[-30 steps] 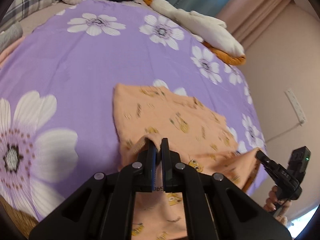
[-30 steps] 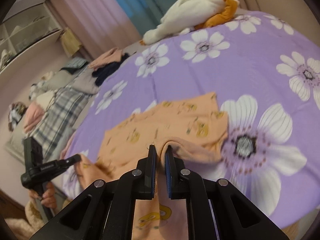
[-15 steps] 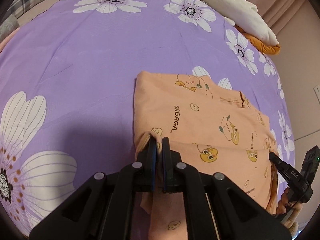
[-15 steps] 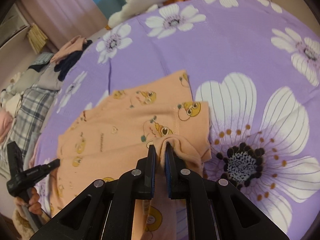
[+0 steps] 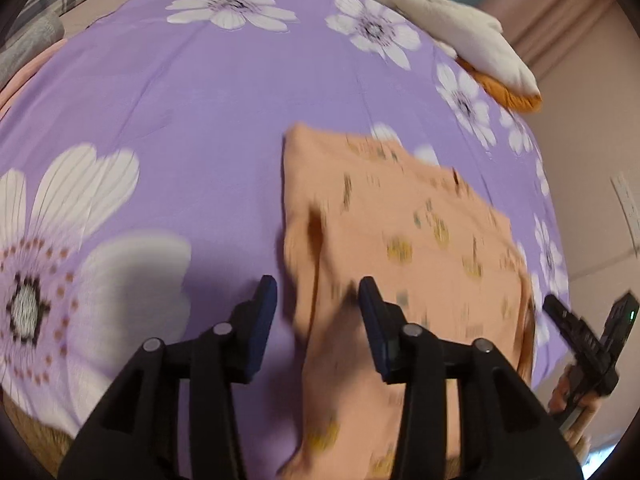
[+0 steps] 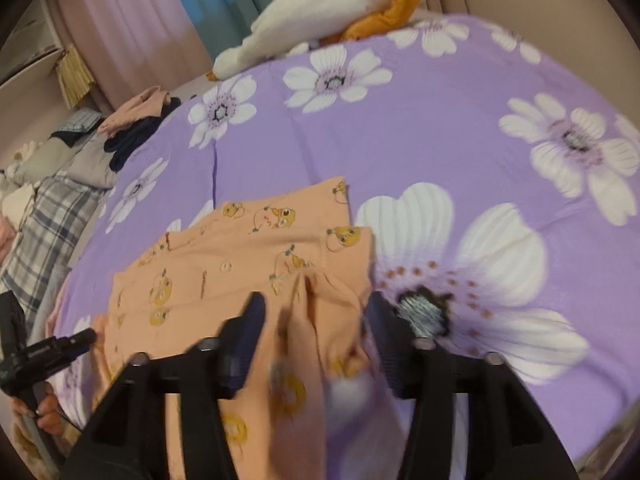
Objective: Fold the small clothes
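Bed [image 5: 200, 92], purple: garment [image 5: 400, 240] lies crosswise between both tools, left tool [image 5: 316, 300] and right tool [image 6: 314, 312] opening, folded corners between jaws, released.

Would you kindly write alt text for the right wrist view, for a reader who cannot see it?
The right gripper, its jaws opening, straddles a bunched edge of an orange printed garment lying folded on a purple floral bedspread. The left gripper shows at the left edge; a white and orange plush toy lies at the far side.
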Demonstrator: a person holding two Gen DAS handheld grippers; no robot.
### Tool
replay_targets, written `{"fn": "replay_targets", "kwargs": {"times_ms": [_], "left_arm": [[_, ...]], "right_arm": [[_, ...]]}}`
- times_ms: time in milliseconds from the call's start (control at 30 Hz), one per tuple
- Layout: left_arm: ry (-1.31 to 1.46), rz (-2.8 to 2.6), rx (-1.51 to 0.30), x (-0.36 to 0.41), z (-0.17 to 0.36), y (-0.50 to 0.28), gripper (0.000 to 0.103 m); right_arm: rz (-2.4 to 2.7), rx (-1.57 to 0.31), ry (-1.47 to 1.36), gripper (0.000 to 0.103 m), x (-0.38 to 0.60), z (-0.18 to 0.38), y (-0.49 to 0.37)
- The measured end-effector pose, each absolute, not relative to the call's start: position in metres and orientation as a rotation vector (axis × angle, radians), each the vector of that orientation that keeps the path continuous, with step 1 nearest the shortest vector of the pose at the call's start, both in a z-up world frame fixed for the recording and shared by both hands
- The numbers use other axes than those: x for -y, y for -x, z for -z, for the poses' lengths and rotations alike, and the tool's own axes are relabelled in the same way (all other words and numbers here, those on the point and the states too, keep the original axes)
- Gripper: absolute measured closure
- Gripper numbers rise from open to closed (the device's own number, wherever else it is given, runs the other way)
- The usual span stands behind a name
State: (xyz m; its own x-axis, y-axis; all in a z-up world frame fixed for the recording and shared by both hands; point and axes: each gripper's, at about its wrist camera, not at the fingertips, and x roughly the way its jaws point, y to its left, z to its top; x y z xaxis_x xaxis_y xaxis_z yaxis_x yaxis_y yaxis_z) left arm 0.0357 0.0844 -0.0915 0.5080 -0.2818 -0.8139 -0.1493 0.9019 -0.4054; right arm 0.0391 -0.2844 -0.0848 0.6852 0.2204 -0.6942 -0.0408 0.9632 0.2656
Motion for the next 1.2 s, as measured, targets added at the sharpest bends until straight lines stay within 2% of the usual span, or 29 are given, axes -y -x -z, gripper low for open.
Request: {"fn": "replay_targets", "kwargs": {"times_ms": [267, 400, 433, 467, 500, 533, 567, 633, 800, 1000, 1200], "left_arm": [[0.423, 0.129, -1.136, -0.066, 0.107, 0.013, 0.061], [0.456, 0.147, -1.162, -0.059, 0.117, 0.022, 0.065], [0.449, 0.151, -1.158, -0.057, 0.117, 0.025, 0.069], [0.433, 0.151, -1.156, -0.054, 0.118, 0.027, 0.088], [0.445, 0.17, -1.163, -0.052, 0.119, 0.028, 0.1], [0.467, 0.182, -1.165, -0.052, 0.119, 0.03, 0.098], [0.486, 0.188, -1.158, -0.052, 0.117, 0.031, 0.099], [0.49, 0.202, -1.132, -0.05, 0.109, 0.031, 0.099], [0.576, 0.287, -1.035, -0.058, 0.076, 0.02, 0.099], [0.661, 0.282, -0.885, -0.076, 0.032, -0.03, 0.099], [0.738, 0.152, -0.885, -0.096, 0.038, -0.11, 0.099]], "right_arm": [[-0.248, -0.917, -0.285, 0.049, 0.277, 0.11, 0.0], [-0.265, -0.971, -0.265, 0.049, 0.268, 0.123, 0.008], [-0.269, -0.981, -0.267, 0.05, 0.267, 0.125, 0.01], [-0.275, -0.99, -0.268, 0.053, 0.266, 0.127, 0.011], [-0.282, -1.0, -0.263, 0.059, 0.264, 0.129, 0.012], [-0.288, -1.001, -0.262, 0.076, 0.263, 0.129, 0.014], [-0.291, -0.999, -0.263, 0.087, 0.263, 0.127, 0.014], [-0.305, -0.972, -0.265, 0.091, 0.262, 0.119, 0.016], [-0.443, -0.873, -0.371, 0.093, 0.269, 0.085, 0.008], [-0.496, -0.751, -0.526, 0.093, 0.278, 0.044, -0.04], [-0.396, -0.75, -0.612, 0.093, 0.277, 0.038, -0.116]]}}
